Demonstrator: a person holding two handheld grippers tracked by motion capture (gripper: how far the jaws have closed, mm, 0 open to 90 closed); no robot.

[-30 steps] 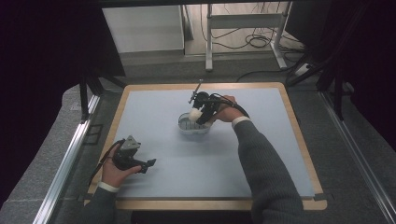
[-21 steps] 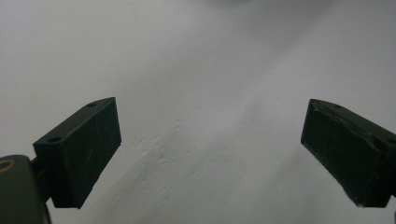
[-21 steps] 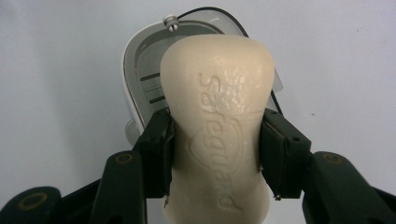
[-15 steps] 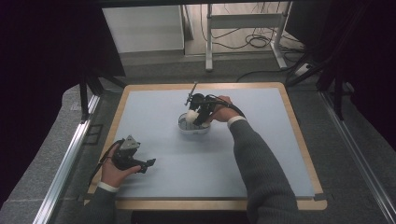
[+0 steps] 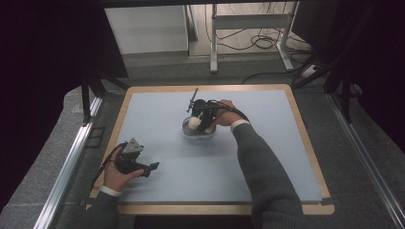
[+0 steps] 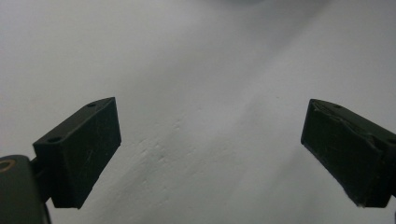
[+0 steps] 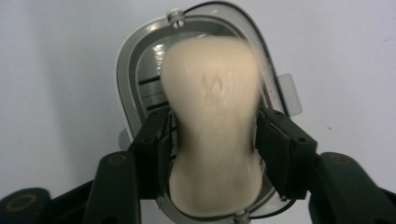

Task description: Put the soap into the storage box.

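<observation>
My right gripper (image 7: 212, 140) is shut on a cream-coloured soft lump (image 7: 212, 116), its jaws pinching the lump's waist. The lump (image 5: 194, 122) hangs just above a clear oval container (image 7: 135, 60) with a grey ribbed insert, and I cannot tell whether it touches it. In the high view the right gripper (image 5: 200, 122) points down over that container (image 5: 197, 133) at the middle of the mat. My left gripper (image 5: 152, 168) rests low at the mat's front left, jaws wide open (image 6: 210, 158) over bare mat with nothing between them.
The light blue mat (image 5: 157, 114) lies on a wooden-edged table (image 5: 305, 143). A small clear tab (image 7: 288, 93) sticks out from the container's side. Metal rails (image 5: 71, 162) run along the table's left side. Behind the table are a metal frame and cables (image 5: 258, 43) on the floor.
The right hand with the lump has shifted slightly left over the container. The left gripper has stayed put.
</observation>
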